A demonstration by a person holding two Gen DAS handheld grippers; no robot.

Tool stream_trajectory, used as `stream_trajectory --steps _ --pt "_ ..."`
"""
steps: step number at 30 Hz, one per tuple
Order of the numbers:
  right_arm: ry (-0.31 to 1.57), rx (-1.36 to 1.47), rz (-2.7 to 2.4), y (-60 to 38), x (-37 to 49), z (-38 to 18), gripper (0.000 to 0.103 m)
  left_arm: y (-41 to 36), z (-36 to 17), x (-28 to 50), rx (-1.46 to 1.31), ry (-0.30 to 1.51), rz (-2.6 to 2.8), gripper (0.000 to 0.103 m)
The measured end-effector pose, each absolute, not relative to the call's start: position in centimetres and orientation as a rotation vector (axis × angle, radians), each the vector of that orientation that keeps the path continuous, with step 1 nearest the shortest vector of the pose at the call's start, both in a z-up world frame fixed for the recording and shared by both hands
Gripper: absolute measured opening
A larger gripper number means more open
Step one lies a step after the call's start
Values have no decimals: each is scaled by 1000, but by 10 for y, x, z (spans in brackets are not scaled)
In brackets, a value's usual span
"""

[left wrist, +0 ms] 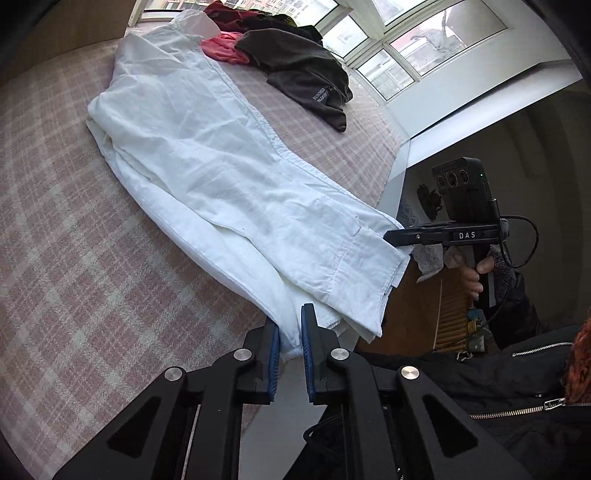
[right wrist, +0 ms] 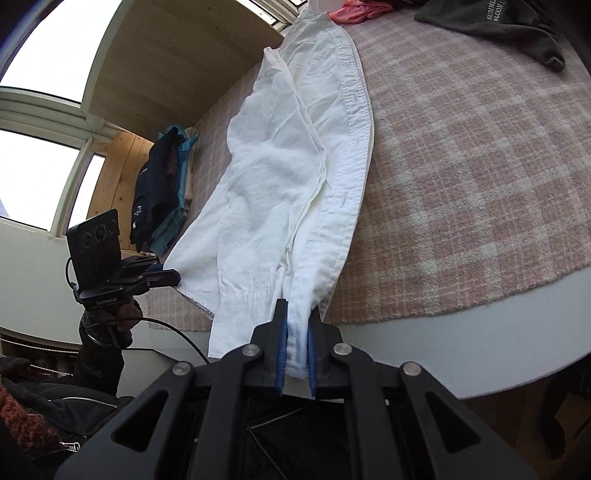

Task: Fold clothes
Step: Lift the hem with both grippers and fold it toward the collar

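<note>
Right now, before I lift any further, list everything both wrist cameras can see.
white shirt: one, white, stretched along the bed, near hem pinched by both grippers
plaid cover: one, pink and white, spread over the bed under the shirt
dark grey garment: one, printed lettering, crumpled at the far end by the windows
pink garment: one, pink, beside the shirt's far end
dark red garment: one, behind the pink one
folded stack: one pile, navy and teal, at the bed's far side near the wooden wall
left gripper: black, blue pads, shut on the shirt hem
right gripper: black, blue pads, shut on the hem
person's hand: on the right gripper's handle
</note>
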State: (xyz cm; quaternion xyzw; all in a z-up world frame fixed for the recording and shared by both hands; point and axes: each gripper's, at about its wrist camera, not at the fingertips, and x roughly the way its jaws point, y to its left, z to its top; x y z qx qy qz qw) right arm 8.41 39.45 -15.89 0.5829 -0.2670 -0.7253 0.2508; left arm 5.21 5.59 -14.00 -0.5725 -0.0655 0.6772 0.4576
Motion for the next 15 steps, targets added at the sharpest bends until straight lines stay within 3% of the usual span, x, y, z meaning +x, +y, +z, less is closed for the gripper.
stream_trajectory --steps 7,15 --pt "-942 1451 -1926 412 37 -131 9 32 -109 16 -1326 -299 1698 10" --pt "-849 1593 -1861 411 25 -129 9 30 -102 28 -1340 -242 1639 10"
